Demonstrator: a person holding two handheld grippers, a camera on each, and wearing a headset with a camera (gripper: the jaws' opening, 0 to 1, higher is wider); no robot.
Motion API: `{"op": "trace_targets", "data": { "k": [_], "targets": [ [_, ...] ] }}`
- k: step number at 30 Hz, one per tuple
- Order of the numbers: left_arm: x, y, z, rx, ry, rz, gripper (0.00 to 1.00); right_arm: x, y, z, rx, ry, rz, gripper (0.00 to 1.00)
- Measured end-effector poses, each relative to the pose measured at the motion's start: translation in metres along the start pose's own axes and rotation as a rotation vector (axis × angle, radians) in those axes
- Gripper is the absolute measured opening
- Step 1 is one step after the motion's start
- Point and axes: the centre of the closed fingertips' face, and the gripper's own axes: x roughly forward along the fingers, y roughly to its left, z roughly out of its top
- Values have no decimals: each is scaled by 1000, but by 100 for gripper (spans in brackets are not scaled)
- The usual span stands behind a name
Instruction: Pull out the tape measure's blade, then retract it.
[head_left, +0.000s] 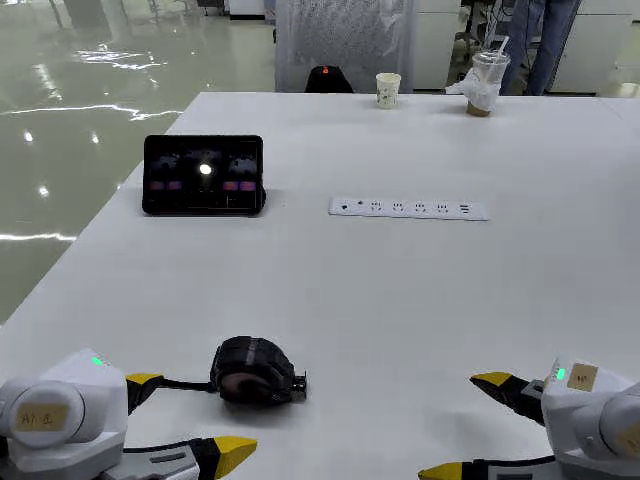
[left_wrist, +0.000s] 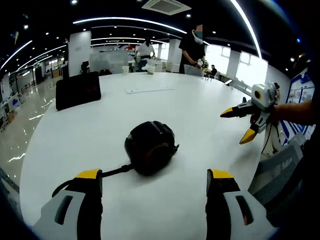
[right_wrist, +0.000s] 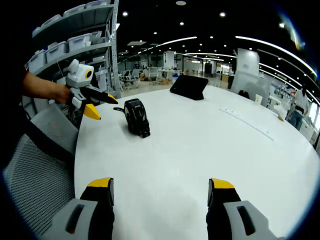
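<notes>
Your black tape measure (head_left: 255, 370) lies on the white table (head_left: 400, 290) just in front of your left gripper (head_left: 190, 416), your right gripper (head_left: 466, 425) sits well apart, and both have their jaws spread wide, holding nothing.

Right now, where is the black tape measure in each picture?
Head view: tape measure low, left of centre on the table.
Left gripper view: tape measure in the middle.
Right gripper view: tape measure upper left, near the table's edge.
Shared landmark: the dark tablet, propped upright.
</notes>
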Motion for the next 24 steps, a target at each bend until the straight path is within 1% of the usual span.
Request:
{"op": "trace_targets", "data": {
  "k": [3, 9, 11, 20, 24],
  "targets": [
    [0, -2, -2, 21, 0, -5, 83, -2, 0, 1, 2, -16, -10, 78],
    [-2, -10, 4, 47, -25, -32, 86, -6, 1, 5, 30, -59, -19, 84],
    [-4, -11, 6, 49, -35, -42, 88, -6, 1, 4, 38, -59, -21, 85],
    [-9, -8, 3, 69, -35, -49, 91, -12, 4, 2, 54, -75, -25, 93],
    [-10, -9, 3, 73, -41, -57, 94, -14, 5, 2, 58, -80, -32, 95]
  ]
}}
